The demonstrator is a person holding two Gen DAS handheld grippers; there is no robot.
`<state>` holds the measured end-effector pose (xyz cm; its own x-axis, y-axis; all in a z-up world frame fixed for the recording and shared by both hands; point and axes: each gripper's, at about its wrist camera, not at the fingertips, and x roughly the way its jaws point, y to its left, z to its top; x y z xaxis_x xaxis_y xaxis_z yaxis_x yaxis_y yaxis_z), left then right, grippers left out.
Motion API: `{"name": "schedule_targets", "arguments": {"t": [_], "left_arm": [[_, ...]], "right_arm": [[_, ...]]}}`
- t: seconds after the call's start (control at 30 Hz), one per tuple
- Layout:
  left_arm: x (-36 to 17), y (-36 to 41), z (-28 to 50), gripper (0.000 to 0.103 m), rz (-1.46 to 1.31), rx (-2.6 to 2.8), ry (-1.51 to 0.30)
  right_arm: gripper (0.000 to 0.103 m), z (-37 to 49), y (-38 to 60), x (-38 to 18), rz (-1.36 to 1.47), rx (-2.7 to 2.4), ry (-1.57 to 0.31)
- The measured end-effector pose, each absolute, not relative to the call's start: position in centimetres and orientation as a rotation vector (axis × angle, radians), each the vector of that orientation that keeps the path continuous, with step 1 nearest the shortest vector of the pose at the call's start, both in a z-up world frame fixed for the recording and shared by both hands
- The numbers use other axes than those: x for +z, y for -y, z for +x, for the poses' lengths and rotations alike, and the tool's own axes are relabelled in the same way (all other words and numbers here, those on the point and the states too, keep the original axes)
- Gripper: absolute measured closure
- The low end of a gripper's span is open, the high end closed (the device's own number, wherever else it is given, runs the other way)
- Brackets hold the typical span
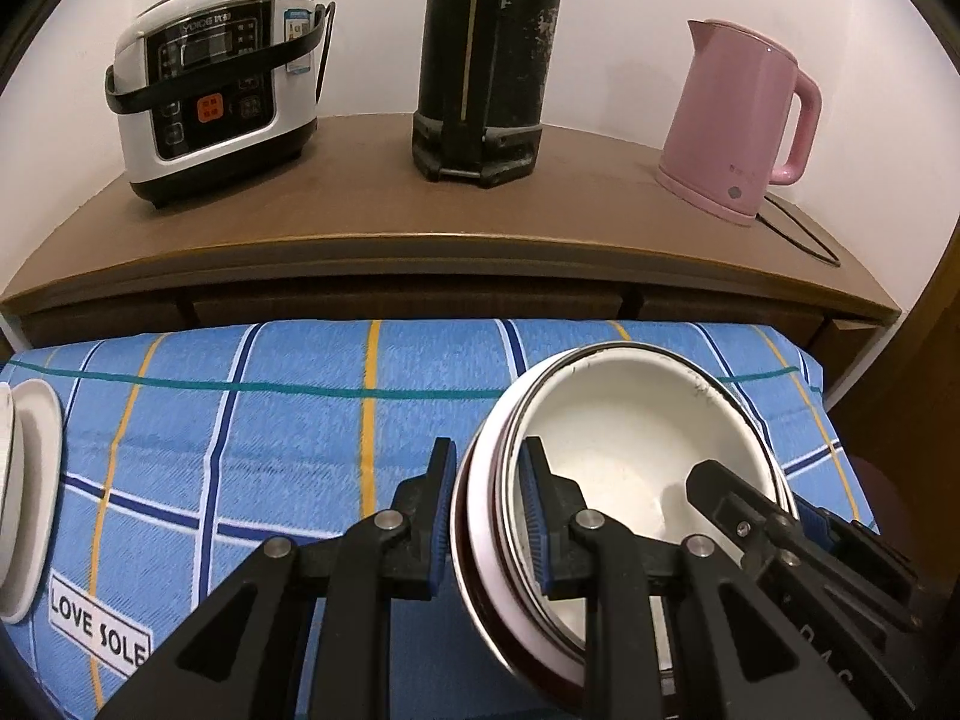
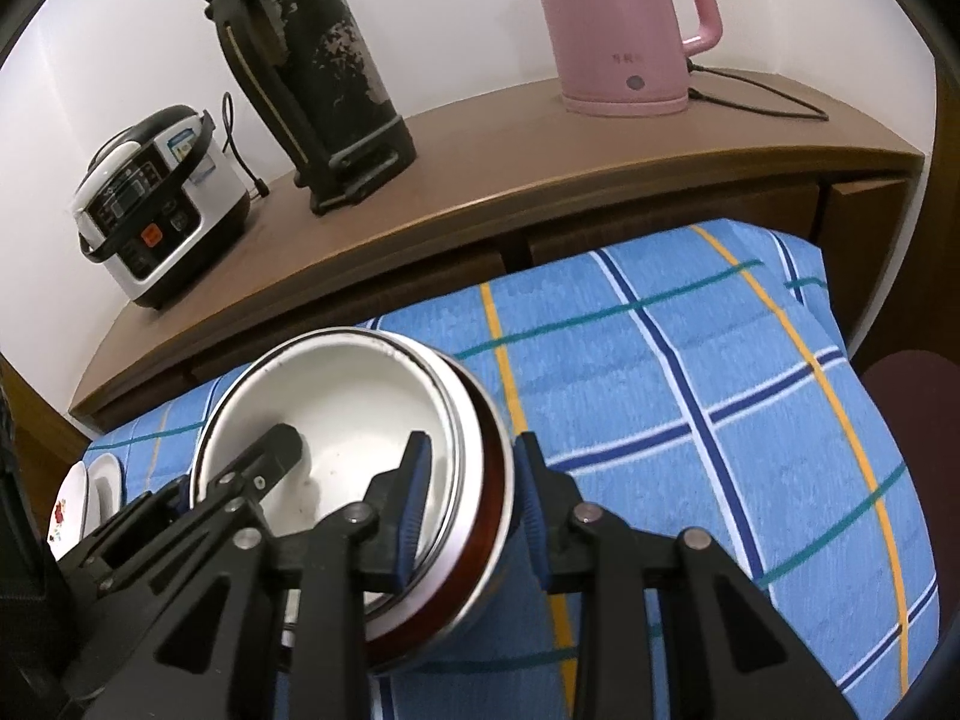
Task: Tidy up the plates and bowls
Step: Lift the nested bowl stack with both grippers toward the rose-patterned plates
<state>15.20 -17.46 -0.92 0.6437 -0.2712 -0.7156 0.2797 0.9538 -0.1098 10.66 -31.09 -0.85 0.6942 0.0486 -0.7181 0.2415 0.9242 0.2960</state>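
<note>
A stack of nested bowls [image 1: 630,420] [image 2: 336,396] is over the blue checked cloth [image 1: 300,420] [image 2: 690,372]. The top bowl is white inside with a dark rim, and white and red-brown bowls sit under it. My left gripper [image 1: 487,462] is shut on the stack's left rim, one finger inside the top bowl and one outside. My right gripper [image 2: 474,450] is shut on the opposite rim the same way. Each gripper also shows in the other's view: the right gripper [image 1: 756,501] and the left gripper [image 2: 240,468]. I cannot tell whether the stack touches the cloth.
White plates [image 1: 30,480] [image 2: 78,498], one with a flower print, lie at the cloth's left edge. Behind the cloth a brown wooden cabinet [image 1: 450,222] carries a rice cooker [image 1: 210,84], a tall dark thermos [image 1: 486,60] and a pink kettle [image 1: 738,120] with its cord.
</note>
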Motion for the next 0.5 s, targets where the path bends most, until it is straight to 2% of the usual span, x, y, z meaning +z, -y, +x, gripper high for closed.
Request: {"name": "schedule_targets", "arguments": {"t": [0.5], "left_arm": [[-0.2,16.8,12.4,0.079,0.028,-0.312,-0.815]], "right_arm": [[0.074,7.7,30.4,-0.3,0.397,-0.109,-0.8]]}}
